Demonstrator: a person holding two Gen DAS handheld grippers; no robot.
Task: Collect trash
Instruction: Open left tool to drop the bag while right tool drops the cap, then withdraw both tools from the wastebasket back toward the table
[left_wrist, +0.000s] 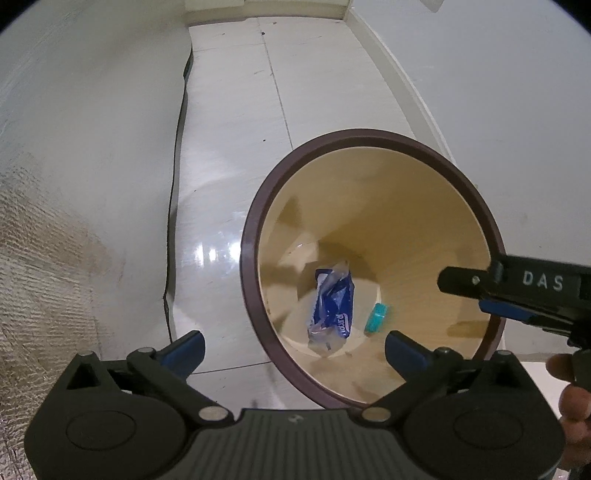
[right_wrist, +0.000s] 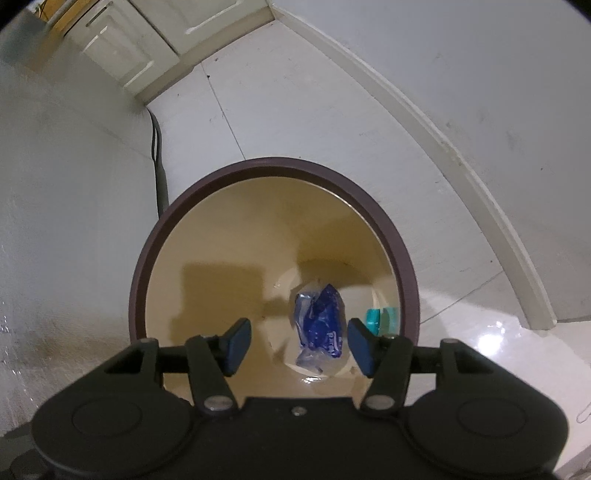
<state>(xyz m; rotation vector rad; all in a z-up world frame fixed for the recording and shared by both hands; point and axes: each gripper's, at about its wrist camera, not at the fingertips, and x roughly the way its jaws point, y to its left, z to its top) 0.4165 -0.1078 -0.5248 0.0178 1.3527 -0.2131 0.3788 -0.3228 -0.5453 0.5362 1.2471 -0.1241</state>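
Trash bin (right_wrist: 155, 258), brown-rimmed, stands on the tiled floor (left_wrist: 229, 110) beneath both hand-held grippers: left hand-held gripper (left_wrist: 293, 349) spread wide, right hand-held gripper (right_wrist: 299, 345) also wide, empty. Inside lie a blue wrapper (right_wrist: 318, 325) and a teal piece (left_wrist: 376, 317).

In the right wrist view the teal object (right_wrist: 382, 320) at the bin's lower right is half covered by the bin rim (right_wrist: 406, 280) and a blue finger pad (right_wrist: 360, 347) — what it is cannot be told. The blue wrapper (left_wrist: 330, 308) shows lettering too small to read fully. In the left wrist view the right gripper (left_wrist: 491, 291) and a hand (left_wrist: 572, 387) run off the right edge — its jaws can't be judged there.
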